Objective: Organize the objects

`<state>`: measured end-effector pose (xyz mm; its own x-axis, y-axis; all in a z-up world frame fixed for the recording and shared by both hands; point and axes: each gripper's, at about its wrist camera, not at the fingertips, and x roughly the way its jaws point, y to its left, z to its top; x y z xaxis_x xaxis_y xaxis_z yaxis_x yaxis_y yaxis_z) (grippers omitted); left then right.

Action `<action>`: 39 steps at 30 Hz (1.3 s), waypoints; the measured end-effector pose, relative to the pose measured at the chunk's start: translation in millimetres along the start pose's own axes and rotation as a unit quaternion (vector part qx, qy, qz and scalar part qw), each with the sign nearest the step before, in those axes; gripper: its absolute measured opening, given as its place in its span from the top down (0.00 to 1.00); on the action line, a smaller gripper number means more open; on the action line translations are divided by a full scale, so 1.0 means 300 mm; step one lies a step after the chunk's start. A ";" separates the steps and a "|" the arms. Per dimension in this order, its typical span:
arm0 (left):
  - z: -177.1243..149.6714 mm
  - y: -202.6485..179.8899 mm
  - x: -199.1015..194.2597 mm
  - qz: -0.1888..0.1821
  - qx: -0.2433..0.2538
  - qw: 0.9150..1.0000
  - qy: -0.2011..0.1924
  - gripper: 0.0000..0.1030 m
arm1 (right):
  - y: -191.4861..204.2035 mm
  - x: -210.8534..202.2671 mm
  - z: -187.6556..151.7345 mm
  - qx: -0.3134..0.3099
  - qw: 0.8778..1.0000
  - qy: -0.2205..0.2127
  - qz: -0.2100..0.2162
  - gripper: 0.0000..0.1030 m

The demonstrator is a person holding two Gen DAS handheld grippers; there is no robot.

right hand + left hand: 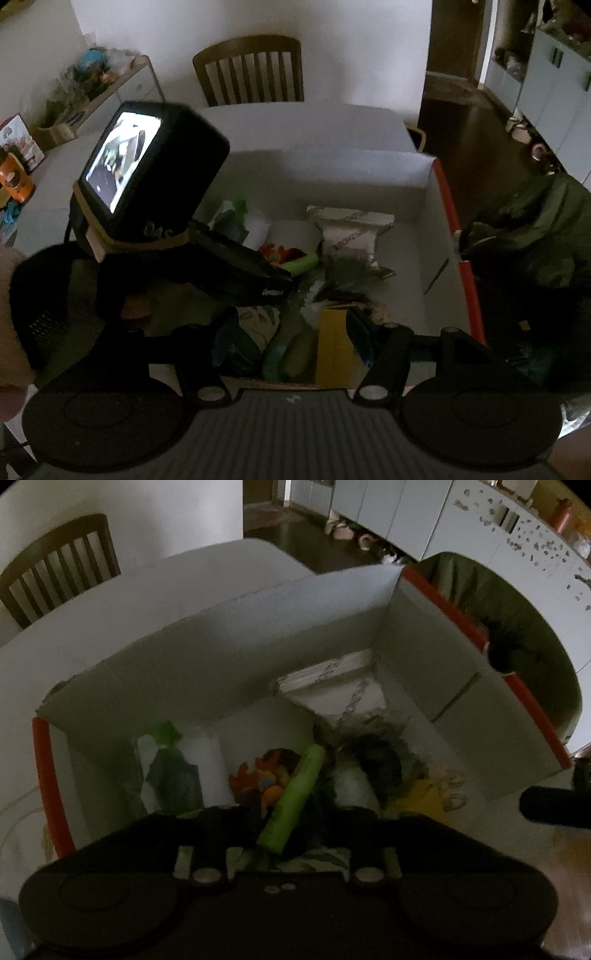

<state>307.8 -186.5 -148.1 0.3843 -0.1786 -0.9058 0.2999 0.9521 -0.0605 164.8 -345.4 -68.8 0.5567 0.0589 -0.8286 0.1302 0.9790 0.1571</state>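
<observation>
A white box with orange-red edge strips stands open on the white desk, and both grippers hang over it, tilted down into it. On the box floor lie a green tube, an orange toy just left of it, a white roll, a dark fuzzy thing and a yellow piece – all crowded at the near side; a pale wrapped packet lies farther back. The left gripper sits low over the tube, fingers a little apart; whether they press the tube cannot be told in the dim light. The right gripper has its fingers spread over a yellow card, not pinching it. A chair stands behind the desk – a green jacket lies right of the box
</observation>
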 end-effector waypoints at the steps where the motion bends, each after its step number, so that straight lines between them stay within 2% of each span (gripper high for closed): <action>1: -0.004 -0.004 -0.009 0.001 0.000 1.000 -0.004 0.61 | -0.001 -0.017 -0.001 0.002 1.000 -0.004 0.000 0.38; 3: -0.014 -0.010 -0.028 -0.001 -0.002 1.000 -0.012 0.55 | 0.001 -0.049 -0.004 0.002 1.000 -0.012 0.000 0.36; 7: -0.029 -0.013 -0.067 -0.002 -0.005 1.000 -0.023 0.53 | 0.015 -0.100 -0.008 -0.008 1.000 -0.024 0.001 0.34; 15: -0.066 0.005 -0.180 0.003 -0.004 0.998 -0.061 0.40 | 0.056 -0.169 -0.031 -0.020 0.999 -0.036 0.008 0.34; 25: -0.127 0.081 -0.385 0.011 0.002 0.992 -0.124 0.36 | 0.122 -0.228 -0.041 -0.015 0.997 -0.071 -0.007 0.31; 28: -0.149 0.108 -0.439 0.007 -0.003 0.990 -0.141 0.32 | 0.140 -0.245 -0.043 -0.005 0.996 -0.084 -0.007 0.31; 30: -0.164 0.122 -0.470 0.006 0.001 0.989 -0.151 0.24 | 0.146 -0.261 -0.047 0.005 0.996 -0.093 -0.002 0.31; 34: -0.201 0.139 -0.529 0.005 0.012 0.985 -0.171 0.20 | 0.159 -0.296 -0.066 0.025 0.992 -0.123 0.000 0.26; 39: -0.254 0.143 -0.588 0.002 0.027 0.981 -0.192 0.09 | 0.187 -0.333 -0.103 0.041 0.986 -0.164 -0.008 0.24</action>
<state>186.4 -95.3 -22.7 0.6830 -0.2643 -0.6810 0.3389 0.9405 -0.0251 91.2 -290.5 6.1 0.7882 -0.0356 -0.6144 0.1986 0.9596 0.1992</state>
